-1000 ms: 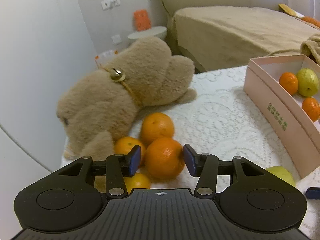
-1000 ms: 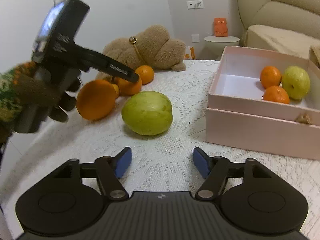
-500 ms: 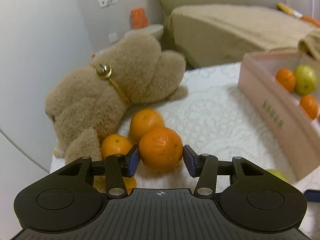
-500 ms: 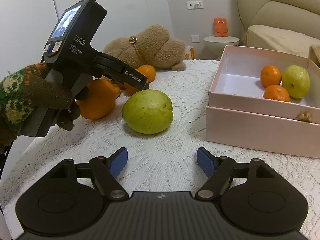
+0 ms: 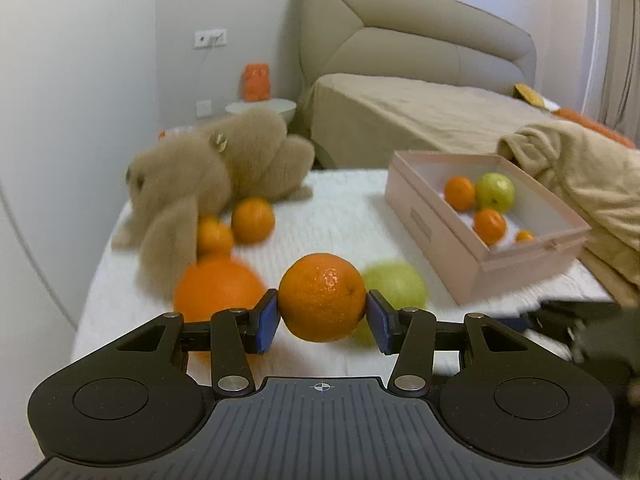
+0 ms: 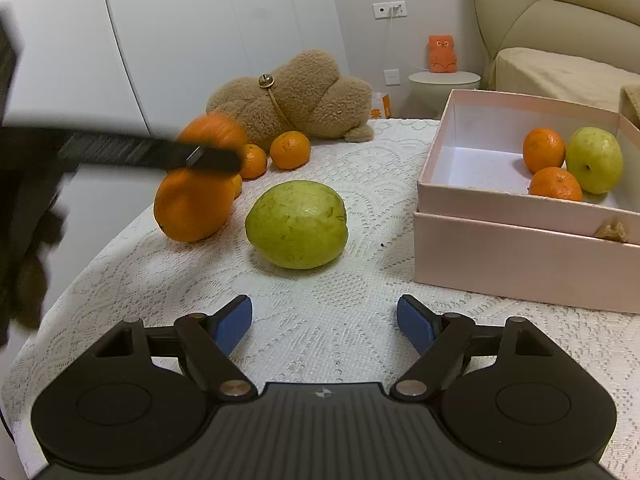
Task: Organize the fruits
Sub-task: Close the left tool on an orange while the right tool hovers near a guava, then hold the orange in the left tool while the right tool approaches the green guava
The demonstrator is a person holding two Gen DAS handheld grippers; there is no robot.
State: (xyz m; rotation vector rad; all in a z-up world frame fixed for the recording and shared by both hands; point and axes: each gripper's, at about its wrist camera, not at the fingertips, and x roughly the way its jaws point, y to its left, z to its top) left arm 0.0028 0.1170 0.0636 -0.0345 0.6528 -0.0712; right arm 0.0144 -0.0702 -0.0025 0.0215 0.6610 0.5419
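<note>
Fruits: a held mandarin point(image 5: 322, 297) sat between the blue pads point(image 5: 267, 322) of the left tool point(image 5: 322, 320), raised clear of the tabletop point(image 6: 360, 160).
Left tool: clamped on the mandarin, a pad pressed to each side; in the right wrist view it showed only as a dark blurred bar point(image 6: 132, 152) at the left, with the mandarin point(image 6: 212, 130) half hidden behind it.
Right tool: the right tool point(image 6: 325, 326) hung low over the lace cloth point(image 6: 320, 300) with nothing between its pads; its jaws were opening.
Green fruit: a large green fruit point(image 6: 297, 224) lay on the cloth ahead of the right tool, apart from its pads.
Big orange: a big orange point(image 6: 194, 204) rested to the left of the green fruit, near it but not touching.
Small mandarins: two small mandarins point(image 6: 290, 150) lay further back, just beside the plush toy point(image 6: 296, 96); another showed partly behind the big orange.
Pink box: the open pink box point(image 6: 520, 256) stood on the right of the tabletop, nested in its lid.
Box contents: two mandarins point(image 6: 544, 150) and a green fruit point(image 6: 594, 159) sat together in the box's far right part; the left wrist view showed one more small orange piece point(image 5: 524, 236) near the front wall.
Plush toy: lay on its side at the tabletop's far edge, a gold bell point(image 6: 265, 80) on its collar.
Background: a beige sofa point(image 5: 400, 100) and a small round side table point(image 6: 444, 80) carrying an orange figure point(image 6: 442, 54).
</note>
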